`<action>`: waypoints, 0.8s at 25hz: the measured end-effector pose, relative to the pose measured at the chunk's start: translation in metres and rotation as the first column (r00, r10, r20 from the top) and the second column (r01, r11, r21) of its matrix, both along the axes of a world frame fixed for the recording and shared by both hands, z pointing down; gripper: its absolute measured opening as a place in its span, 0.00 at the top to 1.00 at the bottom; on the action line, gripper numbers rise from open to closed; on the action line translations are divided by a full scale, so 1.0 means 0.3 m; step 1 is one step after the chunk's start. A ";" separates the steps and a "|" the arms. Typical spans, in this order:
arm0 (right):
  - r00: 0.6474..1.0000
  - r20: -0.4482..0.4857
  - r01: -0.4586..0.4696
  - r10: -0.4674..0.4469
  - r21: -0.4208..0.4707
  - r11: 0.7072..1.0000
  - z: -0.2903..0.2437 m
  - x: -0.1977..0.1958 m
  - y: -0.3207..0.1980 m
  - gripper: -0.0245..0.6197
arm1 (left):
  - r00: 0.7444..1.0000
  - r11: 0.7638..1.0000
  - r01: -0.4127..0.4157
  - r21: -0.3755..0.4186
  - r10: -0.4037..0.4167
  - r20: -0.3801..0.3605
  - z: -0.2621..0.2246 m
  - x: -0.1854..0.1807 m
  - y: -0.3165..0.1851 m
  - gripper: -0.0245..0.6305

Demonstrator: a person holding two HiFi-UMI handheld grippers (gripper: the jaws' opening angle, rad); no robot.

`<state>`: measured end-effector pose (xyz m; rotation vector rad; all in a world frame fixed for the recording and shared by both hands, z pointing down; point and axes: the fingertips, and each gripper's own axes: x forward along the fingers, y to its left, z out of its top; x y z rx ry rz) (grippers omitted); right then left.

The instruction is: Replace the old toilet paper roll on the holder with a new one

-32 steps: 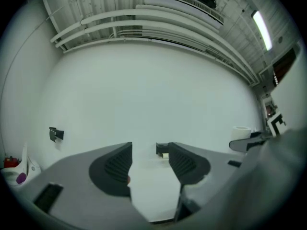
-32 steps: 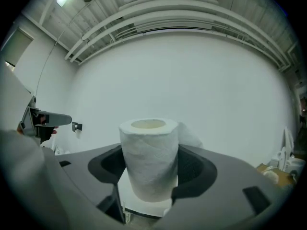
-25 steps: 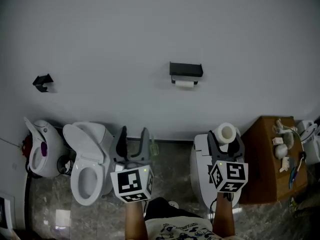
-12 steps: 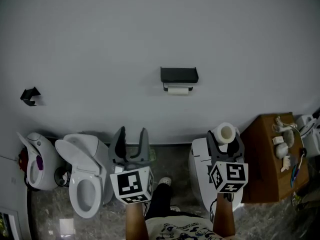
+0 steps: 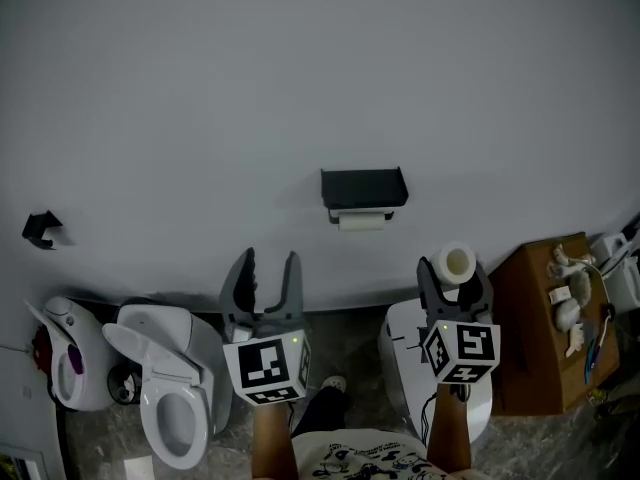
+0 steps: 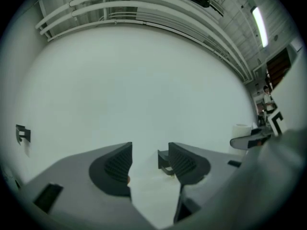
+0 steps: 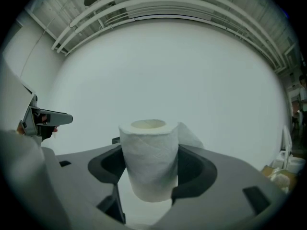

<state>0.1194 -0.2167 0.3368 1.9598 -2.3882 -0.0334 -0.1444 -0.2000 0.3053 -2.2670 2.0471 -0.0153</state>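
right gripper (image 5: 455, 278) clamped on a fresh upright toilet paper roll (image 7: 148, 158), left gripper (image 5: 265, 280) wide apart with nothing in it, black wall holder (image 5: 364, 190) up ahead with the thin old roll (image 5: 361, 222) under it

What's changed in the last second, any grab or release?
The wall holder, its old roll and the toilet sit lower in the head view, the holder larger: the person seems to be stepping closer. Nothing grabbed or released: left gripper still open, empty; right gripper still shut on the new roll.
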 end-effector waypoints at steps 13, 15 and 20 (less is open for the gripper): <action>0.996 0.001 -0.088 0.088 -0.019 0.996 0.034 -0.019 -0.224 0.49 | 0.997 0.997 -0.072 -0.010 0.072 0.004 0.021 -0.032 -0.292 0.63; 0.996 -0.001 -0.093 0.093 -0.026 0.995 0.042 -0.013 -0.238 0.49 | 0.997 0.997 -0.075 -0.018 0.075 0.002 0.032 -0.028 -0.313 0.63; 0.994 -0.019 -0.106 0.105 -0.043 0.993 0.059 0.021 -0.268 0.49 | 0.997 0.997 -0.073 -0.027 0.074 0.006 0.040 -0.005 -0.344 0.63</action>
